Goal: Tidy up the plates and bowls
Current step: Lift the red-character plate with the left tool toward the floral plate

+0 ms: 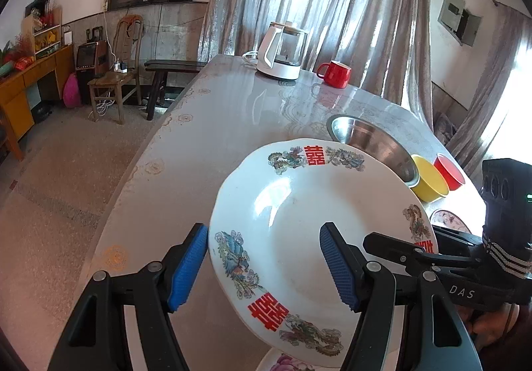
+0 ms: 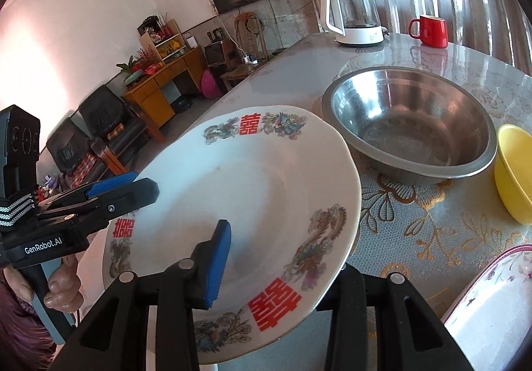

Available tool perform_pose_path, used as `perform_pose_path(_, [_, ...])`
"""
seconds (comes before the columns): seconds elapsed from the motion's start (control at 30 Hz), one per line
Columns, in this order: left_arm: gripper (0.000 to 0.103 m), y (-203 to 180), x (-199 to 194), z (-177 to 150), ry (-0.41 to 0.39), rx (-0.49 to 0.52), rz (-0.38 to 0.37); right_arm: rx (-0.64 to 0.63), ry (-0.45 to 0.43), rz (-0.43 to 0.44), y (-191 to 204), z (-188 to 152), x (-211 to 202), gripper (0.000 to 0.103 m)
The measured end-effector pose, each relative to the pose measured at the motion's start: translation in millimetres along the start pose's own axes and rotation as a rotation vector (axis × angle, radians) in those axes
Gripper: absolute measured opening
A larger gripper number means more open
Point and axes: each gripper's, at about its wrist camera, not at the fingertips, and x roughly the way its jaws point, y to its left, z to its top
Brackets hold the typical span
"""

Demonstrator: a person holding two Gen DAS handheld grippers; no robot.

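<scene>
A white plate [image 1: 292, 204] [image 2: 252, 178] with red characters and dragon prints hangs tilted above the table, held from two sides. My left gripper [image 1: 262, 231] [image 2: 143, 183] takes its left rim: one blue pad [image 1: 188, 268] lies against the outer edge, the other sits over the well. My right gripper [image 2: 286, 244] [image 1: 399, 248] clamps the opposite rim, with one blue pad [image 2: 216, 264] on top and the other finger hidden beneath the plate.
Behind the plate stand a steel bowl [image 2: 409, 124], a yellow bowl [image 2: 513, 171] and a red bowl [image 1: 449, 171]. A flowered plate [image 2: 492, 304] lies at the right and another [image 1: 282, 364] under the held plate. A kettle [image 1: 282, 51] and a red mug [image 1: 334, 73] stand far back.
</scene>
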Motion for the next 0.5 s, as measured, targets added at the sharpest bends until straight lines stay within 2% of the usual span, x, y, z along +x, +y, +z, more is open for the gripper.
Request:
perform_pose_path(0.2, [0.069,-20,-30,-8,-0.045,0.005,-0.046,0.000,-0.047,0.027,2,-5,-37,0.039])
perform_pose_path(0.33, [0.069,-41,-40,-15,-0.036,0.004,-0.087,0.029,-0.062,0.033,-7,-16,-64,0.039])
perform_pose_path(0.5, [0.069,-81,-44,-25,-0.016,0.020,-0.151,0.078,-0.057,-0.007,-25,-41,-95,0.039])
